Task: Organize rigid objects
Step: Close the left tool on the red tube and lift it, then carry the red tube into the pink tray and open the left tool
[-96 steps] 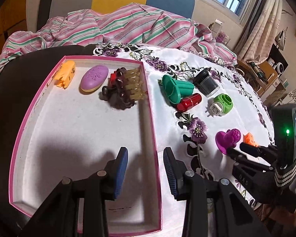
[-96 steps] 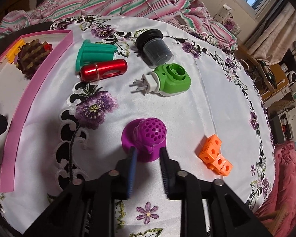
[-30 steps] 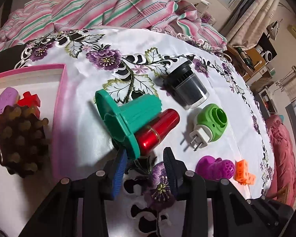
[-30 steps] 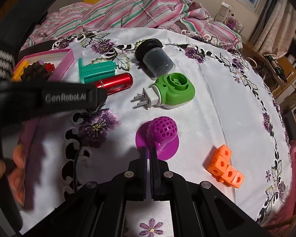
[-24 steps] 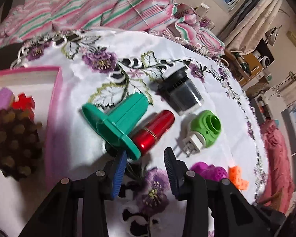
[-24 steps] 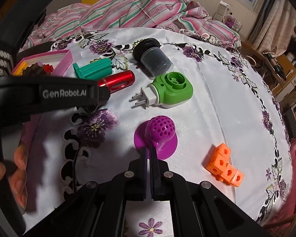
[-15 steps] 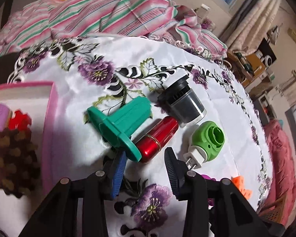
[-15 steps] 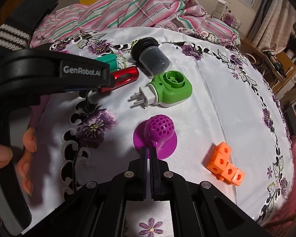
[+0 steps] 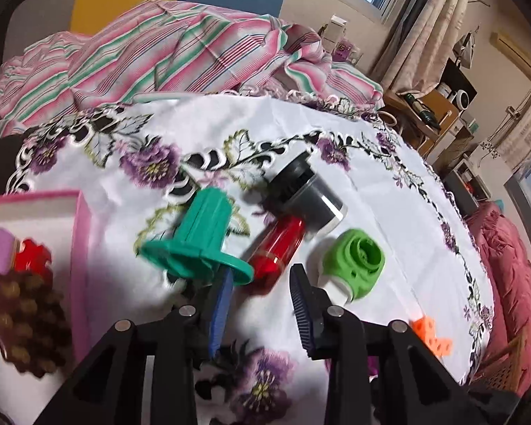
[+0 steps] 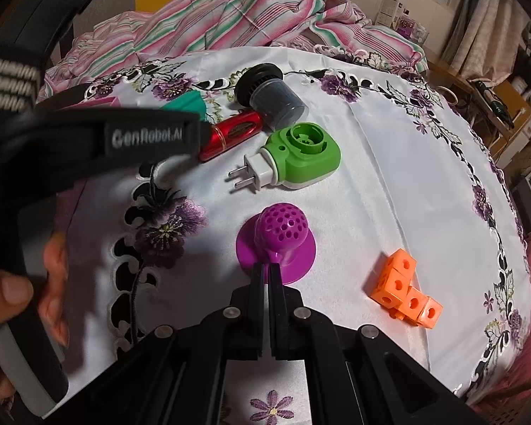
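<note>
L claw (image 9: 261,281) hangs low over the cloth (image 9: 371,184), tipped down at the red tube (image 9: 279,244). Its jaws are narrow-ish & have just been closing. Nothing is squeezed yet: the tube's near end sits right at the mouth of the gap, not btw the pads. The teal piece (image 9: 201,233) lies just beside the tube, and its wide rim pokes over the L finger. So the claw prob comes in from the tube's free end, bc the teal piece crowds one side & the black jar (image 9: 308,194) touches the far end.

R claw (image 10: 265,269) is closed tight. Its tips sit on the near rim of the purple knob (image 10: 283,226) and seem to pinch that thin edge. The knob looks flat on the cloth, not lifted. The rim is prob the only thin bit the jaws can bite, since the round top is fat.

Green plug (image 10: 301,159) & orange blocks (image 10: 403,294) lie loose on the cloth, apart from both claws. The pink tray (image 9: 79,248) is at the L side w/ a few things in it already, so I think that's where the stuff goes. Most is not in yet.
</note>
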